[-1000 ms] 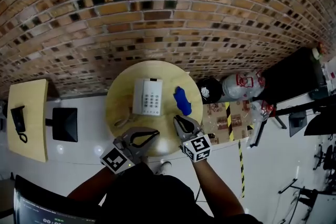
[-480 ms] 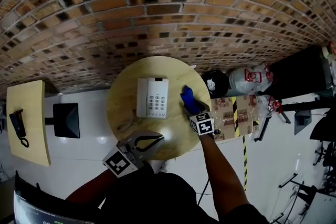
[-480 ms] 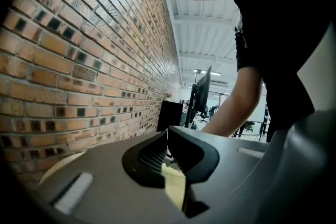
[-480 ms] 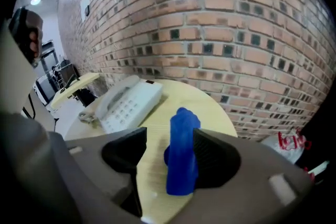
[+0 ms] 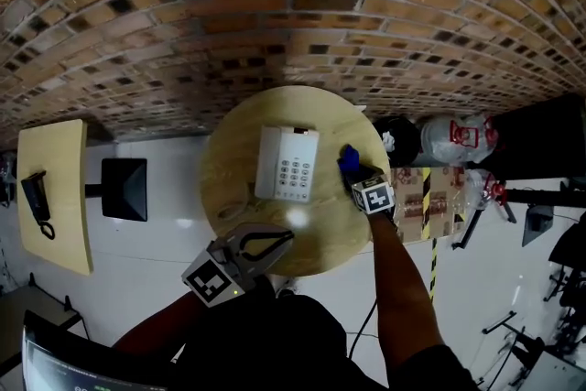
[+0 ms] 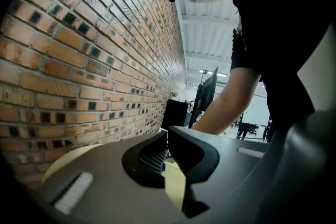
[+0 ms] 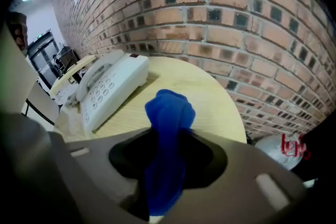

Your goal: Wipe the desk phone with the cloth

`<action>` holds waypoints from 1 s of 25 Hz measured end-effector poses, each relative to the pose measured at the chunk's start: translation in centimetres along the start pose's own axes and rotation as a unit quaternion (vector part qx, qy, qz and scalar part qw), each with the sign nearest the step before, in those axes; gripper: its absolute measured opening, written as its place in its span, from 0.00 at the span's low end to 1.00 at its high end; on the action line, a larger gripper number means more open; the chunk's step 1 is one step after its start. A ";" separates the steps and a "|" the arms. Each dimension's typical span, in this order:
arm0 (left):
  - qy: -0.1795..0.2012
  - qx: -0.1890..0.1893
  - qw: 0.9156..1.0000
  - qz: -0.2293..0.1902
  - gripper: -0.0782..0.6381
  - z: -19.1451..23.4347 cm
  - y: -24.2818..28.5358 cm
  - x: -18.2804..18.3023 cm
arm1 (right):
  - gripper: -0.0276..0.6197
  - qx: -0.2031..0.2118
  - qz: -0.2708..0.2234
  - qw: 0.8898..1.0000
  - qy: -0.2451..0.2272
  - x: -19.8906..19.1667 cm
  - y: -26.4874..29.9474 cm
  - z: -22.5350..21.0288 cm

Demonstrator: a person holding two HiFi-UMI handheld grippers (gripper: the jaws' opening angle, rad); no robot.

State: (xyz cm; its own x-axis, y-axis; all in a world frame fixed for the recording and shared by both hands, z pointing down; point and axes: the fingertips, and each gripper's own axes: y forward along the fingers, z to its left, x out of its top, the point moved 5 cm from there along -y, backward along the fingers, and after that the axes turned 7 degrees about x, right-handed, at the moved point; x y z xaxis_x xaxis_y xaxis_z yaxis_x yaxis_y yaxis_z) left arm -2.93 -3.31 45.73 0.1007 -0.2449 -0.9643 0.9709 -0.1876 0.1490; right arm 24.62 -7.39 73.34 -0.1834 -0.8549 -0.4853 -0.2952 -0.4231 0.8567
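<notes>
By brick wall: round wood tbl w/ desk phone, cloth.

One white phone, one blue cloth

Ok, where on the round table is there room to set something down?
Bare wood: left of the desk phone, behind it toward the brick wall, and in front of it. Crowded: between phone and blue cloth.
</notes>
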 end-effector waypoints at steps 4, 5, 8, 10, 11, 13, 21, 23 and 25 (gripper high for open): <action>0.001 0.007 1.000 -0.001 0.10 0.5 -0.8 -0.3 | 0.15 -0.005 0.000 1.000 -0.003 0.3 0.6 0.4; 0.003 0.008 1.000 -0.002 0.10 0.6 -1.0 -0.4 | 0.14 -0.005 -0.002 1.000 -0.002 0.6 0.6 0.5; -0.017 0.019 1.000 -0.001 0.10 0.8 -1.4 -0.6 | 0.14 0.004 -0.032 0.999 -0.011 2.6 0.3 1.1; 0.000 0.016 1.000 -0.006 0.10 0.8 -1.5 -0.4 | 0.13 0.020 -0.063 0.997 -0.032 5.1 -0.3 2.1; -0.001 0.018 1.000 -0.007 0.10 0.8 -1.5 -0.3 | 0.13 0.028 -0.078 0.995 -0.049 6.6 -0.7 2.7; -0.005 0.024 1.000 -0.011 0.10 0.9 -1.6 0.0 | 0.13 0.043 -0.102 0.990 -0.088 9.8 -1.1 3.9; 0.000 0.050 0.999 -0.018 0.09 1.7 -3.3 0.3 | 0.13 0.094 -0.086 0.970 -0.208 17.7 2.6 8.5; -0.025 0.064 0.997 -0.018 0.09 2.0 -3.8 0.0 | 0.14 0.101 -0.071 0.968 -0.217 17.3 3.7 9.2; -0.035 0.073 0.996 -0.022 0.09 2.4 -4.2 -0.1 | 0.14 0.110 -0.069 0.967 -0.220 16.9 4.2 9.8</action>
State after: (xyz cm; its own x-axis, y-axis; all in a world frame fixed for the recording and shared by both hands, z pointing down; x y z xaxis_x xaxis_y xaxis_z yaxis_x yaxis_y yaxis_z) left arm -7.51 -4.82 45.69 0.0374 -0.2985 -0.9537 0.9314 -0.3354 0.1415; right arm 11.14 -20.65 67.01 -0.4951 -0.5633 -0.6614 -0.5282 -0.4092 0.7440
